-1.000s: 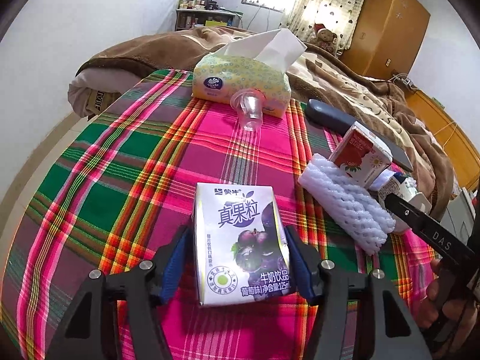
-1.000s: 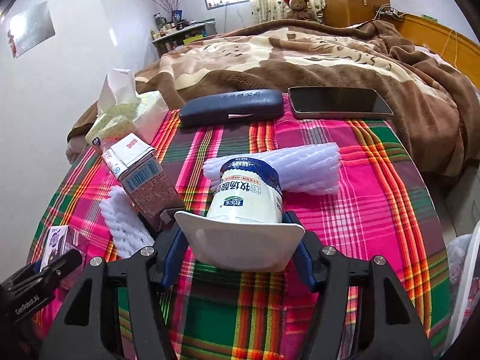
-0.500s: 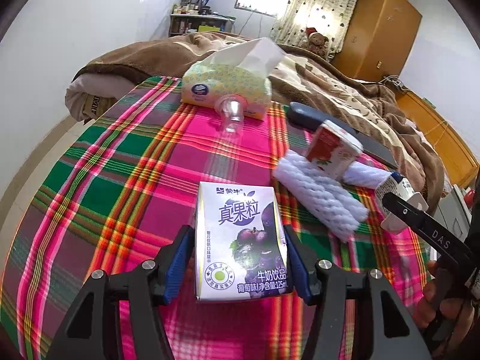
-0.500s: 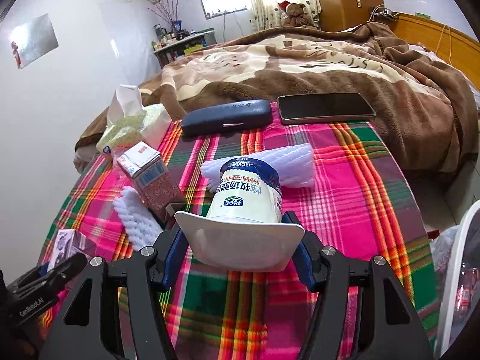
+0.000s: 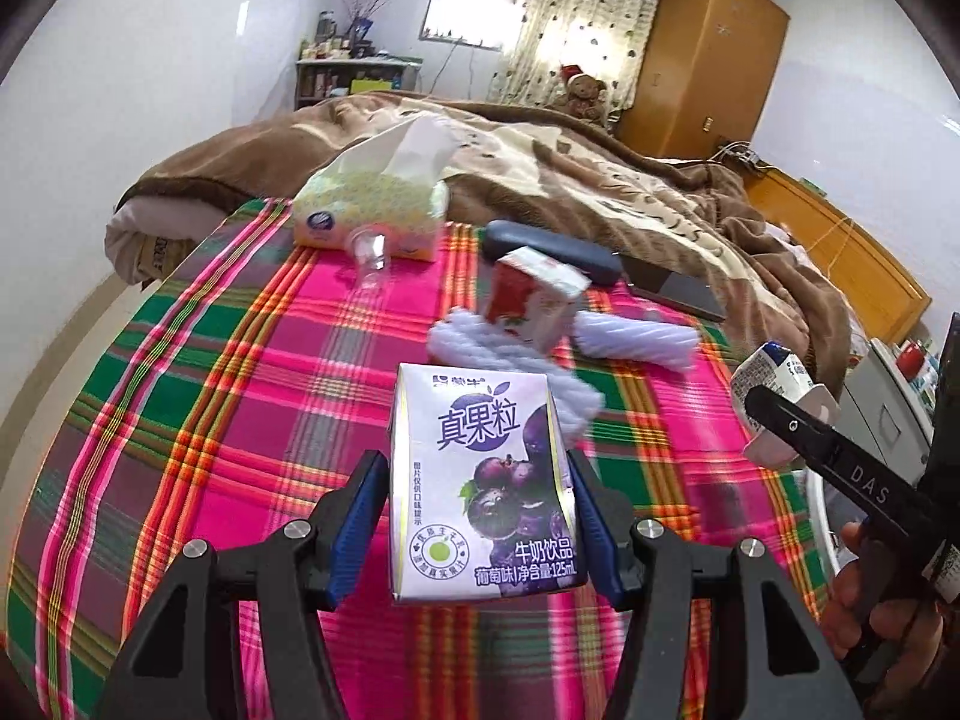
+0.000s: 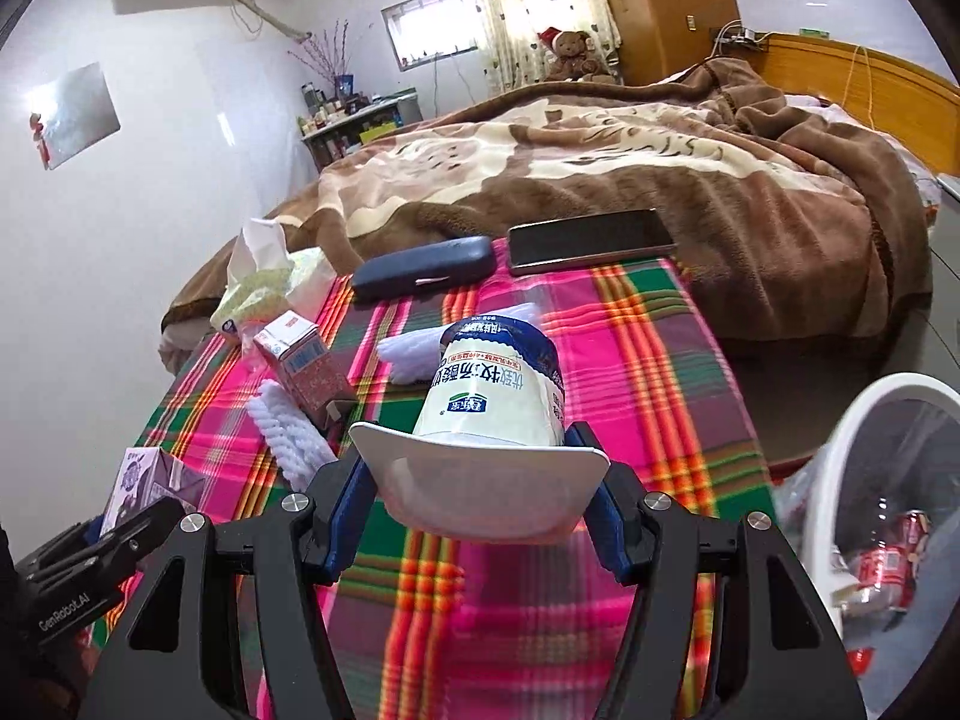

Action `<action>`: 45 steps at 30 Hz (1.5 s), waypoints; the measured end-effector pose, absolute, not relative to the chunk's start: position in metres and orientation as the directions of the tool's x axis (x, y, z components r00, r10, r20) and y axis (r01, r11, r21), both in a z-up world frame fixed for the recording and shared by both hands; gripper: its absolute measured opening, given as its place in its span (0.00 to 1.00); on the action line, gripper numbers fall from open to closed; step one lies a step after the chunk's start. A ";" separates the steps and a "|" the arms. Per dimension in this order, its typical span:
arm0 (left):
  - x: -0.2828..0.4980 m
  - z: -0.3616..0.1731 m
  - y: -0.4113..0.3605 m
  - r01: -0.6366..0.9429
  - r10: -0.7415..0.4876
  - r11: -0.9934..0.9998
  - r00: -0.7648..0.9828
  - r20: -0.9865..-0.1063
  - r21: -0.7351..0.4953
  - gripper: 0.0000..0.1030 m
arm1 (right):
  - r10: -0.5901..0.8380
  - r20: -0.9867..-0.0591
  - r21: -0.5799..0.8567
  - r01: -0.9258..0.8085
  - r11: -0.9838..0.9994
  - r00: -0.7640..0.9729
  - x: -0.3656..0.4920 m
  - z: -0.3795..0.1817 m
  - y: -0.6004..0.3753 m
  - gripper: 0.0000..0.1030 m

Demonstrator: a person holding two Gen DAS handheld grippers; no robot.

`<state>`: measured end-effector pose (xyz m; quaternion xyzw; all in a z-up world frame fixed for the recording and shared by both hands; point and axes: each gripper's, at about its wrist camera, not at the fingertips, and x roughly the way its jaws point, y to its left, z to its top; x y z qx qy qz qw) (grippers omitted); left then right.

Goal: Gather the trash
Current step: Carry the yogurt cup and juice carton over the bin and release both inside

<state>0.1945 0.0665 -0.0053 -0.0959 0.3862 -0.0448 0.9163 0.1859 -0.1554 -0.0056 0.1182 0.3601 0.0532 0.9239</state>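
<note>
My left gripper (image 5: 480,516) is shut on a purple grape milk carton (image 5: 480,474) and holds it above the plaid cloth (image 5: 240,390). My right gripper (image 6: 480,498) is shut on a white yogurt cup (image 6: 492,408), held upside down above the cloth. The cup also shows at the right of the left wrist view (image 5: 774,384). A red carton (image 5: 534,300) and white foam nets (image 5: 636,336) lie on the cloth. A white bin (image 6: 870,480) with a clear bag and red cans stands at the right edge of the right wrist view.
A tissue pack (image 5: 372,210), a clear plastic cup (image 5: 372,252), a dark glasses case (image 6: 426,267) and a phone (image 6: 591,240) lie at the far side of the cloth. A brown blanket covers the bed (image 6: 660,168) behind.
Both grippers have risen and pulled back from the cloth with their loads. The right gripper has swung right, bringing the white bin into view.
</note>
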 end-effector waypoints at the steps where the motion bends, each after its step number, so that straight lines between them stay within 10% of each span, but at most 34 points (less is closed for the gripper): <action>1: 0.192 -0.002 0.061 0.019 -0.163 0.977 0.701 -0.694 -0.210 0.58 | 0.180 -0.652 0.256 -0.010 0.967 0.736 0.184 -0.005 -0.158 0.61; 45: 0.152 0.022 -0.209 0.523 -0.498 0.832 0.555 -0.666 -0.186 0.58 | -0.118 -0.678 0.190 0.327 0.926 0.726 0.092 -0.012 -0.344 0.61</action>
